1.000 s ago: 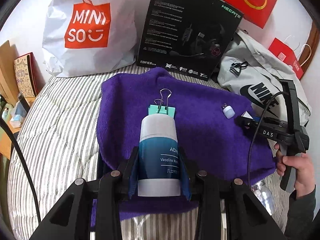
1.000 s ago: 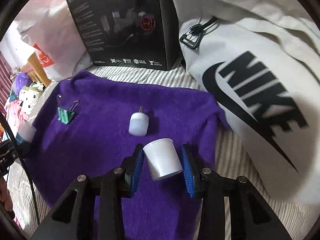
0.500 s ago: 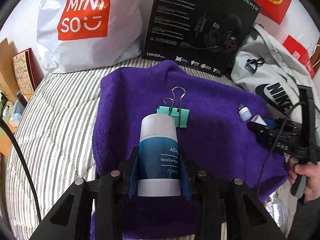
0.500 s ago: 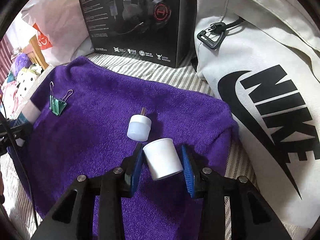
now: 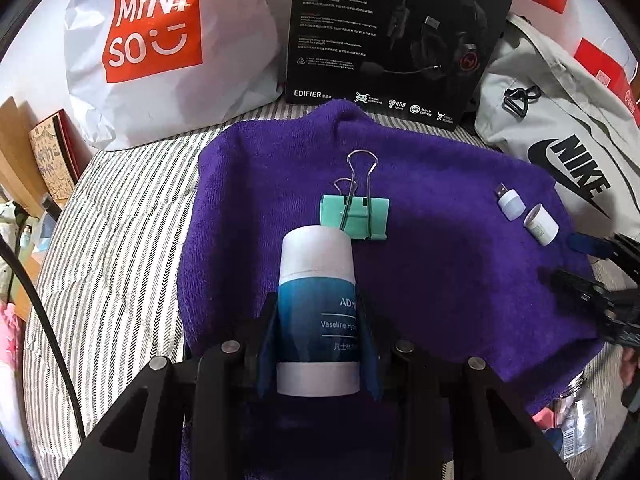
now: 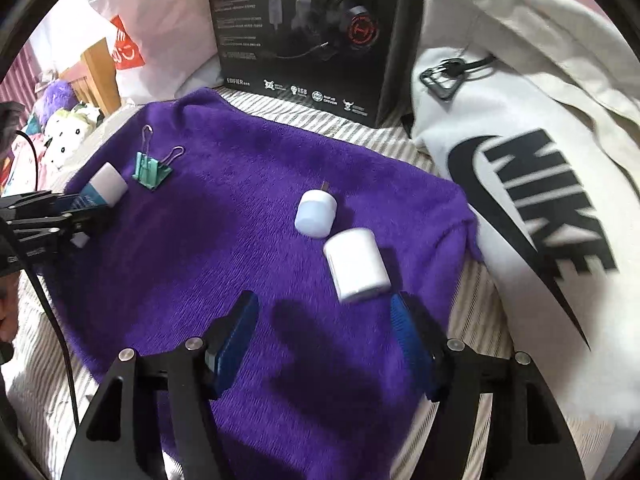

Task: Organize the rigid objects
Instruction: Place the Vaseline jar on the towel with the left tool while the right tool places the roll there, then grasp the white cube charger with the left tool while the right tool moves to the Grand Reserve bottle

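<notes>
R gripper (image 6: 324,316) jaws just opening wide, empty; white cap (image 6: 356,264) lies mid-frame on purple towel (image 6: 200,280), by USB plug (image 6: 316,214). L gripper (image 5: 316,332) clamps lotion tube (image 5: 316,300), lower centre. Set tube beside clip (image 5: 356,216), gently.

Both grippers, the left gripper (image 5: 318,344) and the right gripper (image 6: 324,340), are matte black angular frames with silver round screw heads along the arms and blue ribbed pads on the fingers (image 6: 236,332). A thin black cable (image 5: 44,320) trails beside each.
</notes>
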